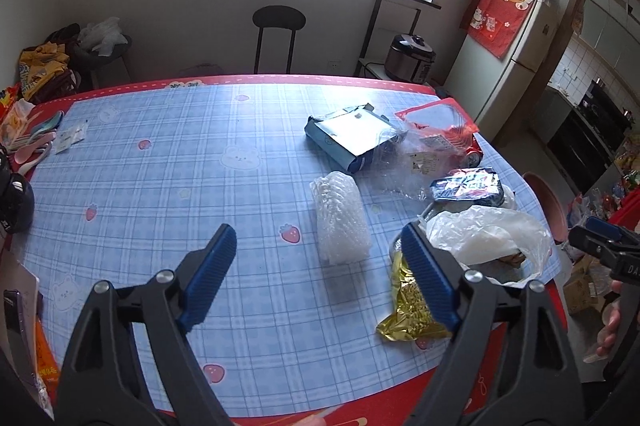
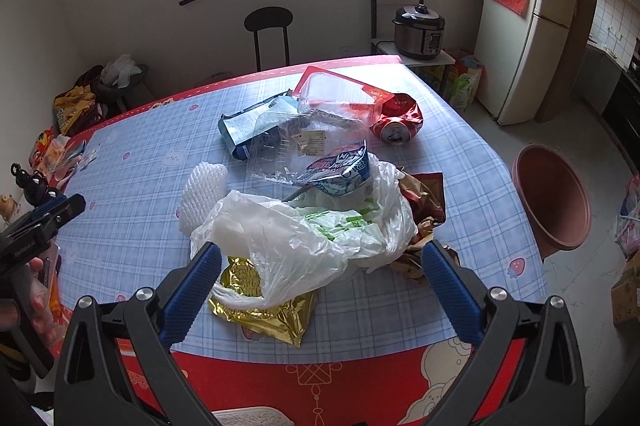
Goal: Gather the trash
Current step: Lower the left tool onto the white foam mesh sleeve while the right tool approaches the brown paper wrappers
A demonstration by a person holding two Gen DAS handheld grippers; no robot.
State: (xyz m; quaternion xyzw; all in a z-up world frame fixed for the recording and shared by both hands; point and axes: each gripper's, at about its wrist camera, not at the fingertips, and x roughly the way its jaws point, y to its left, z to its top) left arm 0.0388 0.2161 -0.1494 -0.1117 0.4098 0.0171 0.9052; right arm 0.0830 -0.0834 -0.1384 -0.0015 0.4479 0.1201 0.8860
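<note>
Both jaws wide, empty: left gripper (image 1: pixel 316 270), right gripper (image 2: pixel 322 286). Risk: limp white bag (image 2: pixel 304 230), frame center, slips or drags gold wrapper (image 2: pixel 264 310) off the near edge.

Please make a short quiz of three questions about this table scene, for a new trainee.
1. True or false: the red can stands upright.
2. What lies under the near edge of the white bag? A) gold wrapper B) blue carton C) foam net
3. Fill in: both the left gripper and the right gripper have their jaws ____ and hold nothing.

Key: 1 false, it lies crushed on its side; 2 A; 3 open.
</note>
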